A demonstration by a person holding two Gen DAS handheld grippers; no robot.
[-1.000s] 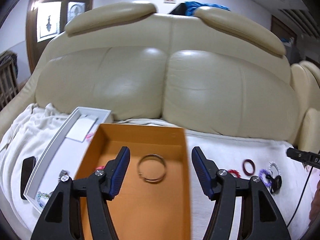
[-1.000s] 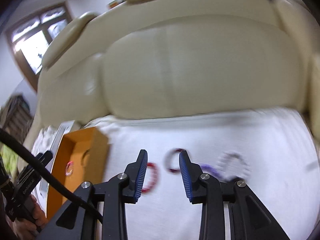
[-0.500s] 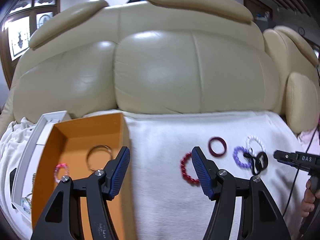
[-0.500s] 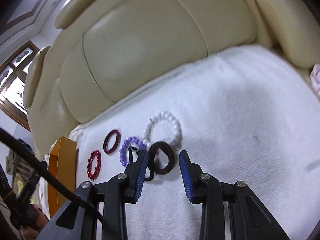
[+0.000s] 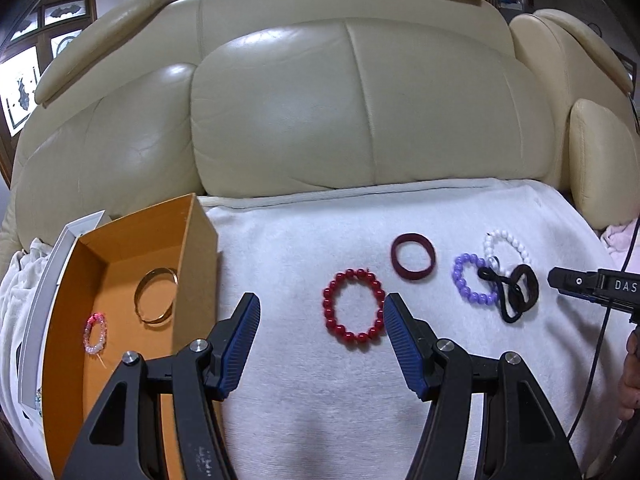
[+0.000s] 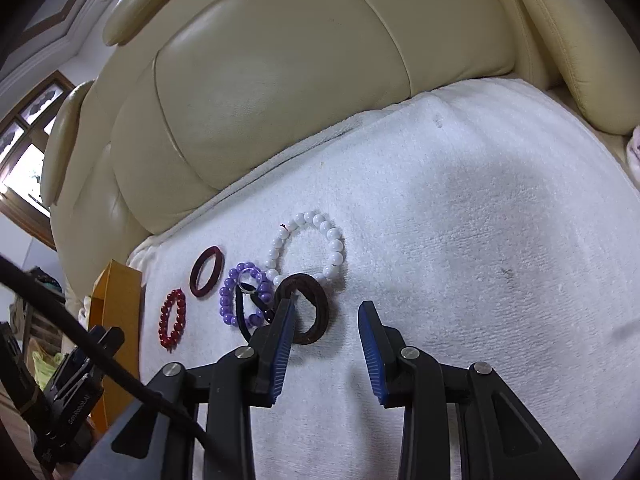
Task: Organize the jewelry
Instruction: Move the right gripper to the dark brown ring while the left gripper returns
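Observation:
An orange box (image 5: 192,236) sits at the left on a white towel (image 5: 304,248) and holds a gold bangle (image 5: 156,295) and a pink bead bracelet (image 5: 95,333). On the towel lie a red bead bracelet (image 5: 354,307), a maroon band (image 5: 413,257), a purple bead bracelet (image 5: 472,285), a white bead bracelet (image 5: 508,249) and dark hair ties (image 5: 520,292). My left gripper (image 5: 320,316) is open and empty, just short of the red bracelet. My right gripper (image 6: 326,320) is open and empty; its left finger overlaps a dark brown hair tie (image 6: 306,307), beside the purple (image 6: 246,300), white (image 6: 310,244) and red (image 6: 173,317) bracelets.
A cream leather sofa back (image 5: 340,112) rises behind the towel. A white tray (image 5: 44,304) lies left of the orange box. The right gripper's body (image 5: 592,286) and cable show at the right edge of the left wrist view.
My left gripper has swung right from over the orange box to the red bracelet. My right gripper has moved right and closer to the dark hair tie. Both stay open.

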